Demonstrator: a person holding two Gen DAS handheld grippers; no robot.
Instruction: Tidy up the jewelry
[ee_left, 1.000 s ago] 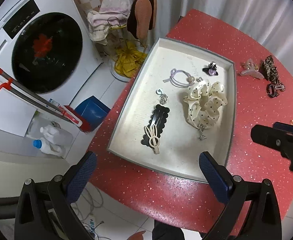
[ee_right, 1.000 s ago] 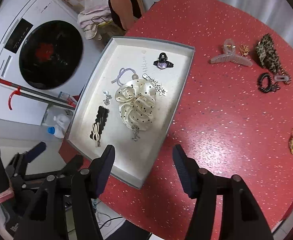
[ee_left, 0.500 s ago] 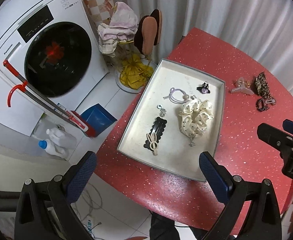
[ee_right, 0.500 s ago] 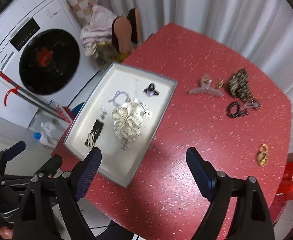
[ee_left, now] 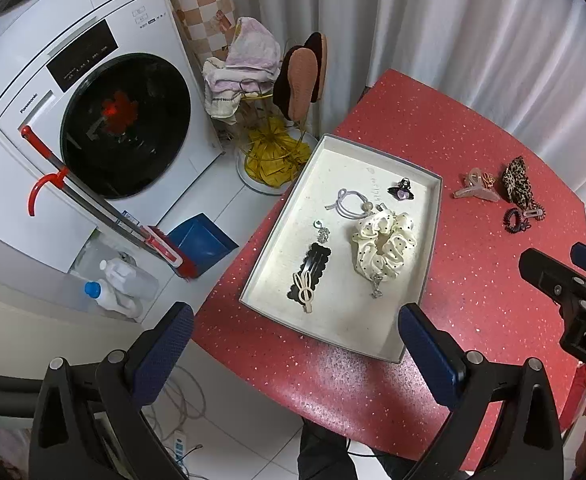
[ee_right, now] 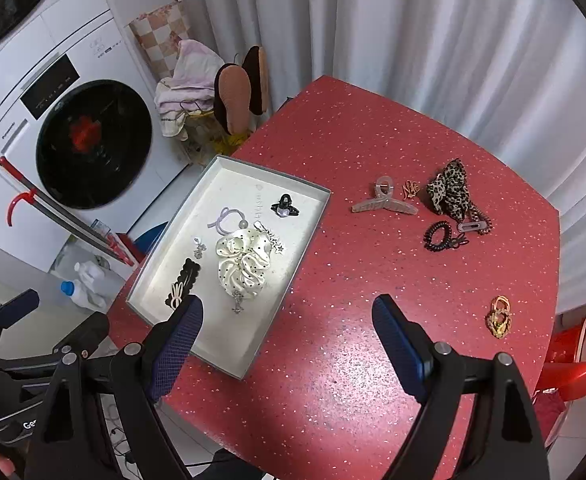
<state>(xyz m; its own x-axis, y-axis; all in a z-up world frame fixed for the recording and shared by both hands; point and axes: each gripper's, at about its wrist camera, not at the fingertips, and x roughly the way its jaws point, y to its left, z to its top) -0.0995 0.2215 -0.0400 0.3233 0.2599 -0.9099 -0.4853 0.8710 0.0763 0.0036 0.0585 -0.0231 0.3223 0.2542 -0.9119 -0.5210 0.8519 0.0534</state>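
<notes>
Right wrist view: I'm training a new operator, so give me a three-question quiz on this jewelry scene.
1. True or false: the polka-dot scrunchie lies inside the tray.
2. Which lies nearest the leopard scrunchie? A) gold clip B) translucent claw clip C) bunny hair clip
3. Is the right tool open or shut?

Key: 1 true; 2 B; 3 open.
</notes>
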